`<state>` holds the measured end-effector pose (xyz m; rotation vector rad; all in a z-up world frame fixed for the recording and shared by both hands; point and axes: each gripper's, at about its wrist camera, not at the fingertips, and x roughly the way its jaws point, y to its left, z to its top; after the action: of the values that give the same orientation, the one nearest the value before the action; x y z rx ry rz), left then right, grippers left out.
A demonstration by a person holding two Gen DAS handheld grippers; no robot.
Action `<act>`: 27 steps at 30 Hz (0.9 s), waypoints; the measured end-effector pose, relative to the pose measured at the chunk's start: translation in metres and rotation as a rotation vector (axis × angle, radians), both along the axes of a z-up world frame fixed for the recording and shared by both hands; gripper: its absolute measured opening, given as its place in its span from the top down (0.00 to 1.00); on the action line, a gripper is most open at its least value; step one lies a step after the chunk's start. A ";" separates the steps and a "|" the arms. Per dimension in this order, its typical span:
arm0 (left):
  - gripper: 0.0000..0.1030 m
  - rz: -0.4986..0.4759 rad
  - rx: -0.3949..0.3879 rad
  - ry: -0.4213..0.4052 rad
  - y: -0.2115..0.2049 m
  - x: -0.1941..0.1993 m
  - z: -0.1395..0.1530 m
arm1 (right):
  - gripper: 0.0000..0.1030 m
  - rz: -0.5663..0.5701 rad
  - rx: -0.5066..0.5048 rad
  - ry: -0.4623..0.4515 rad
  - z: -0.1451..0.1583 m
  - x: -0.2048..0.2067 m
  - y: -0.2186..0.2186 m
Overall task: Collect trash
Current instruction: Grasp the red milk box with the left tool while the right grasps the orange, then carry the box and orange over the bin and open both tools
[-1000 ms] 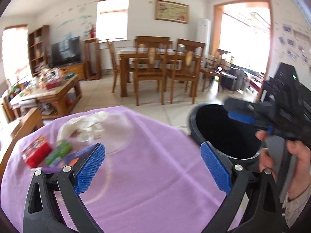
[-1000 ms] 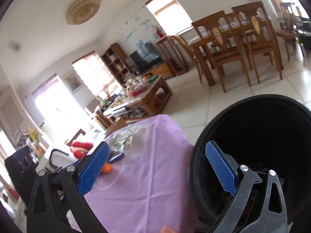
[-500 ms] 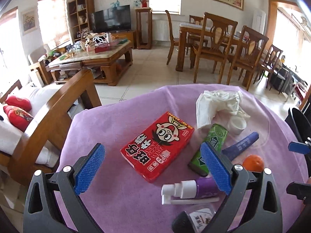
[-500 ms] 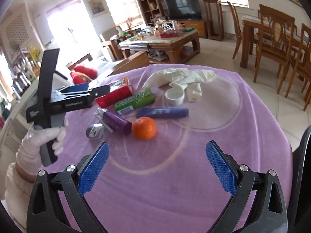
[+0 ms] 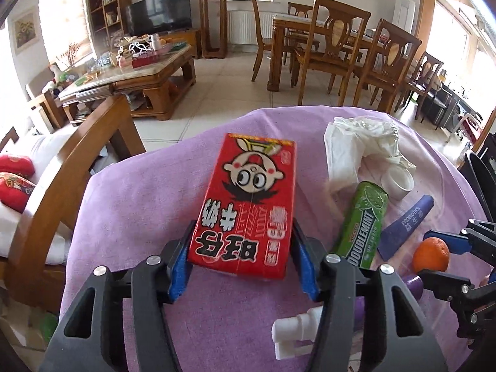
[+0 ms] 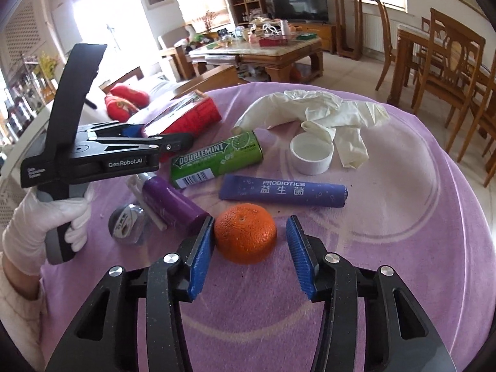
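**Both grippers closing in on table items: carton on the left, orange on the right**

Left gripper (image 5: pixel 241 266) straddles the near end of the red carton (image 5: pixel 248 204) lying flat on the purple tablecloth (image 5: pixel 130 217). Jaws have just been closing and both blue pads now sit against the carton's long sides, so it looks gripped. The carton is light card, stiff at the edges but likely to dent mid-panel; taking it across the narrow width near the end, as here, seems right, with a gentle squeeze.

Right gripper (image 6: pixel 249 248) has the orange (image 6: pixel 245 232) between its fingers. Its jaws have just been closing too; the left pad touches or nearly touches the peel, while a gap shows at the right pad, so no grip yet. The orange is round, firm and a bit slick, and may roll, so take it across its widest part.

Nearby sit the green gum pack (image 6: pixel 217 159), a purple tube (image 6: pixel 282 190), a white cap (image 6: pixel 311 153), a crumpled glove (image 6: pixel 322 114) and a purple spray bottle (image 6: pixel 172 201), all untouched. Part of the black bin (image 5: pixel 480 176) shows at the table's right edge.
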<state>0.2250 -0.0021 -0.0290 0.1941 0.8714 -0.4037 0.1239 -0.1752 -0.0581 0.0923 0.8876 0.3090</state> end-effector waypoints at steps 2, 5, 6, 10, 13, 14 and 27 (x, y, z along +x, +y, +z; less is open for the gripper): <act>0.51 0.010 -0.028 0.005 0.004 0.000 0.002 | 0.63 0.001 0.019 0.003 0.001 -0.002 -0.004; 0.52 0.017 -0.069 -0.004 0.009 -0.003 0.008 | 0.64 -0.003 0.038 0.010 0.005 -0.007 -0.011; 0.52 0.023 -0.078 -0.013 0.011 -0.007 0.011 | 0.64 -0.001 0.044 0.009 0.006 -0.010 -0.013; 0.52 0.030 -0.143 -0.055 0.017 -0.024 0.028 | 0.64 -0.001 0.081 -0.020 0.020 -0.028 -0.027; 0.52 0.027 -0.182 -0.093 0.013 -0.043 0.045 | 0.64 -0.014 0.125 -0.057 0.034 -0.051 -0.049; 0.52 0.015 -0.194 -0.100 0.009 -0.050 0.050 | 0.64 -0.022 0.142 -0.069 0.039 -0.059 -0.059; 0.52 -0.317 -0.238 -0.153 -0.192 -0.165 0.077 | 0.64 -0.374 0.346 -0.235 0.085 -0.184 -0.264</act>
<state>0.0601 -0.1943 0.0476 0.1409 0.6354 -0.7735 -0.0600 -0.4390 0.0269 0.5265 0.5619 0.1164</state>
